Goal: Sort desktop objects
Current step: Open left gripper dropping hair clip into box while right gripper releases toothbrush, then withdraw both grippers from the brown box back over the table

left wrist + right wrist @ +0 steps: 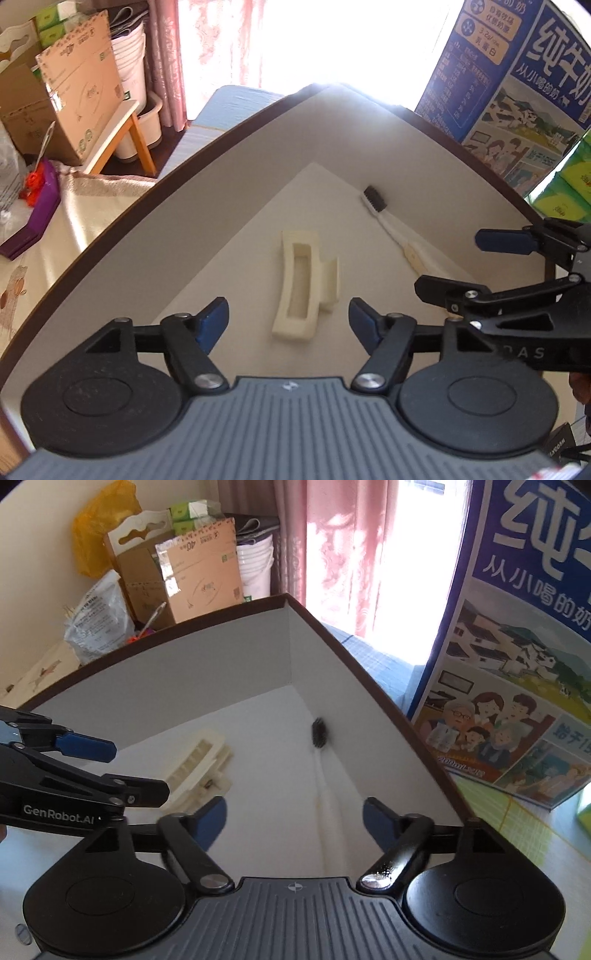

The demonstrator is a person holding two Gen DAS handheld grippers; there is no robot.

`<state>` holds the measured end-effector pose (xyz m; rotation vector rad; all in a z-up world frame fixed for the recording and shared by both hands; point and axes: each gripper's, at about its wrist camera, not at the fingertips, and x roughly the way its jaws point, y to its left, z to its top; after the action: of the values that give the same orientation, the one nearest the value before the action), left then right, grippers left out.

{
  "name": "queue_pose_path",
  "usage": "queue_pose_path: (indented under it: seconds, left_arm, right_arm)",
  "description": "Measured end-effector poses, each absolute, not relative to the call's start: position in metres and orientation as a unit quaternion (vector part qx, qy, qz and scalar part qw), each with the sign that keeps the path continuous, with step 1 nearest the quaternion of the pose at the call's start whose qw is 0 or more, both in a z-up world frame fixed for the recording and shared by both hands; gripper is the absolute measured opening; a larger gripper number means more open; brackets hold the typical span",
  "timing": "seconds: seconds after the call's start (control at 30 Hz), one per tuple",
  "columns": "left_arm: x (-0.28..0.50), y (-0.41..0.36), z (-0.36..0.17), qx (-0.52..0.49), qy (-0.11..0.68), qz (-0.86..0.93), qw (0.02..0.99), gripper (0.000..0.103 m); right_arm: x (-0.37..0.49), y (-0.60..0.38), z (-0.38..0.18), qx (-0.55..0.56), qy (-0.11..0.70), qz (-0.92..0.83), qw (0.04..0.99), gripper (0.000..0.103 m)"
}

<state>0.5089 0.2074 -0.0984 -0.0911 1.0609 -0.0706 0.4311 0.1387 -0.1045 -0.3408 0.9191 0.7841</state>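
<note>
A white-lined box (pixel 221 184) with a dark brown rim holds two things. A cream hair claw clip (pixel 301 284) lies on its floor. A white toothbrush (pixel 391 225) with black bristles rests along the right wall. My left gripper (pixel 288 325) hangs open just above the clip, pads apart and touching nothing. My right gripper (pixel 476 266) is open over the toothbrush handle, empty. In the right wrist view, the right gripper (pixel 293 819) spreads over the toothbrush (pixel 319 733), with the clip (pixel 199 760) and left gripper (pixel 122 771) to its left, inside the box (pixel 221 664).
A tall blue milk carton case (pixel 517 92) stands right of the box, with green tissue packs (pixel 569 184) beside it. Cardboard boxes (pixel 81 85), white buckets and a purple box (pixel 40 206) crowd the left. Pink curtains (pixel 332 554) hang behind.
</note>
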Motion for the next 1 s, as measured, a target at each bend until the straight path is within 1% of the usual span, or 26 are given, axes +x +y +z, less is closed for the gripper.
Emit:
queue_pose_path:
  seconds: [0.03, 0.1, 0.27, 0.37, 0.47, 0.87, 1.0]
  left_arm:
    - [0.504, 0.208, -0.095, -0.043, 0.504, -0.033, 0.862, 0.071]
    - [0.495, 0.209, -0.088, -0.040, 0.498, -0.029, 0.866, 0.077]
    - [0.470, 0.212, -0.070, -0.031, 0.478, -0.019, 0.878, 0.078]
    - [0.456, 0.213, -0.059, -0.032, 0.465, -0.015, 0.884, 0.083]
    - [0.440, 0.210, -0.047, -0.021, 0.453, -0.010, 0.891, 0.085]
    - [0.378, 0.196, -0.004, -0.018, 0.419, 0.014, 0.908, 0.086]
    - [0.349, 0.185, 0.011, -0.015, 0.403, 0.017, 0.915, 0.091]
  right_arm:
    - [0.428, 0.137, -0.102, -0.154, 0.427, 0.371, 0.810, 0.089]
    - [0.421, 0.133, -0.096, -0.145, 0.420, 0.377, 0.813, 0.093]
    - [0.404, 0.119, -0.078, -0.126, 0.401, 0.380, 0.824, 0.098]
    - [0.395, 0.111, -0.065, -0.108, 0.393, 0.382, 0.829, 0.101]
    - [0.385, 0.102, -0.054, -0.098, 0.387, 0.383, 0.833, 0.101]
    - [0.327, 0.079, -0.020, -0.115, 0.342, 0.396, 0.844, 0.101]
    - [0.306, 0.066, -0.005, -0.108, 0.329, 0.404, 0.847, 0.101]
